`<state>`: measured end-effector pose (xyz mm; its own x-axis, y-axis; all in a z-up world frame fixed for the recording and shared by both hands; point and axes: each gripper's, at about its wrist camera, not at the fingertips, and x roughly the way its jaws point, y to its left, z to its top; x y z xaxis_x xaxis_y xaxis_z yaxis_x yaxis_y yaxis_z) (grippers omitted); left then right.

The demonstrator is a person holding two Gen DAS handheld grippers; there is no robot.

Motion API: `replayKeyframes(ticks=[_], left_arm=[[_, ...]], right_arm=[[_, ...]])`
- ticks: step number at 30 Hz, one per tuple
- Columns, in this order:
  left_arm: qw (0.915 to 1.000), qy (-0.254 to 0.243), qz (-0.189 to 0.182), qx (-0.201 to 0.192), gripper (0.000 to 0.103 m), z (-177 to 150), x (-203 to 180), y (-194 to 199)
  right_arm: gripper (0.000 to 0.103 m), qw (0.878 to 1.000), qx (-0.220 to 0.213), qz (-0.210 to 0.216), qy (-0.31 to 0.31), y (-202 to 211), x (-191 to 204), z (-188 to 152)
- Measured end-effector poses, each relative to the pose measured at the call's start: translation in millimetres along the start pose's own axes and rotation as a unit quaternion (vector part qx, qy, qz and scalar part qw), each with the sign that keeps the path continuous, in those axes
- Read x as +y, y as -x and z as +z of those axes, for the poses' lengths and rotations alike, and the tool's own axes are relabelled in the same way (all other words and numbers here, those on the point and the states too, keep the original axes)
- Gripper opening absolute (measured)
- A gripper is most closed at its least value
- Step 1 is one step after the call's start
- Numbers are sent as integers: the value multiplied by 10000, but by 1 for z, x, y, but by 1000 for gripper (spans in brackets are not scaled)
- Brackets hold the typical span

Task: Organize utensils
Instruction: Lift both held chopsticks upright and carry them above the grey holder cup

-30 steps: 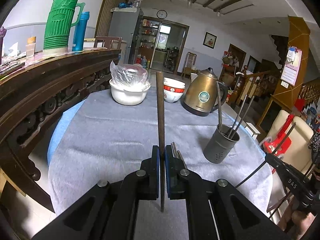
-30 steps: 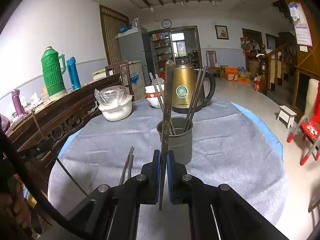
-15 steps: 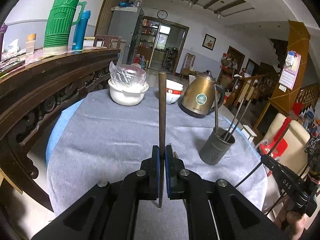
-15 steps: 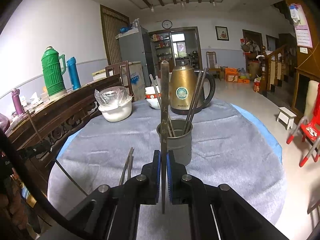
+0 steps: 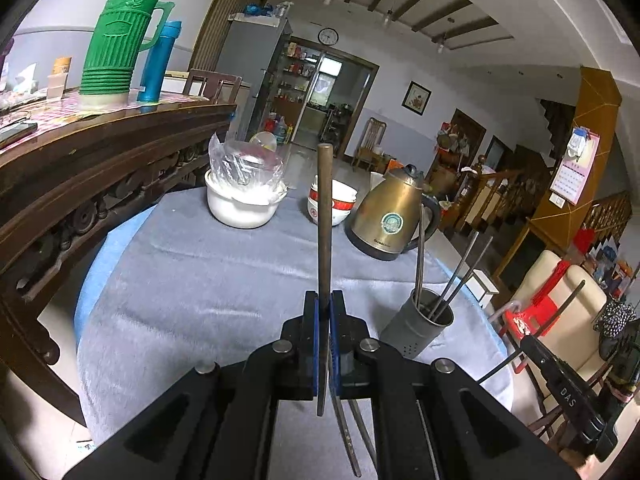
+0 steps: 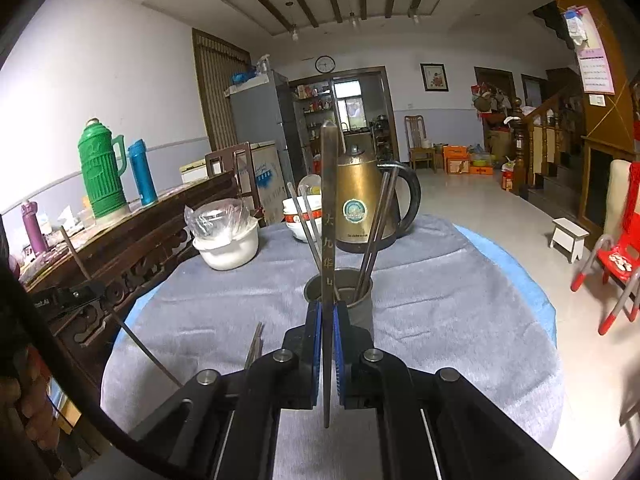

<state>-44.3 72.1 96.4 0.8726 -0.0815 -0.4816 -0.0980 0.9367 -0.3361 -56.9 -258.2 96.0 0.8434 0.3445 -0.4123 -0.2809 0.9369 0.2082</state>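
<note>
A: Holding one metal chopstick each, are they?

B: Yes. The left gripper (image 5: 325, 312) is clamped on a chopstick (image 5: 325, 216) that rises up the centre of the left wrist view, and the right gripper (image 6: 327, 320) is clamped on its own engraved chopstick (image 6: 329, 216), upright at the centre of the right wrist view. Gripped low on the shaft, probably so a long end stays free to lower into the holder.

A: Where is the holder?

B: The grey utensil cup (image 5: 416, 328) stands at lower right of the left view, with several chopsticks already leaning inside. In the right view the cup (image 6: 362, 312) sits just behind the jaws, dead centre.

A: Anything left on the cloth?

B: Two more chopsticks (image 5: 352, 436) lie under the left gripper at the bottom of the frame.

A: Room to move?

B: The grey tablecloth (image 5: 200, 280) is bare across the middle; the kettle (image 5: 390, 216) and bowls (image 5: 338, 200) stand further back. The cup is near the table's right edge, so I judge a nudge could tip it off.
</note>
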Motion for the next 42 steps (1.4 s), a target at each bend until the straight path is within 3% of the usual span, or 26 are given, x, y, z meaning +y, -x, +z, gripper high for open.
replayKeyframes(ticks=[10,42], left_arm=[[9975,-172,452,519,5,-1,-3,-25],[9940,-489,614,762,5,6,-20,-43]], right_arm=[[6,9999,2,115,-27,-3,4,3],[6,9998,-56,177,-44,1,5,15]])
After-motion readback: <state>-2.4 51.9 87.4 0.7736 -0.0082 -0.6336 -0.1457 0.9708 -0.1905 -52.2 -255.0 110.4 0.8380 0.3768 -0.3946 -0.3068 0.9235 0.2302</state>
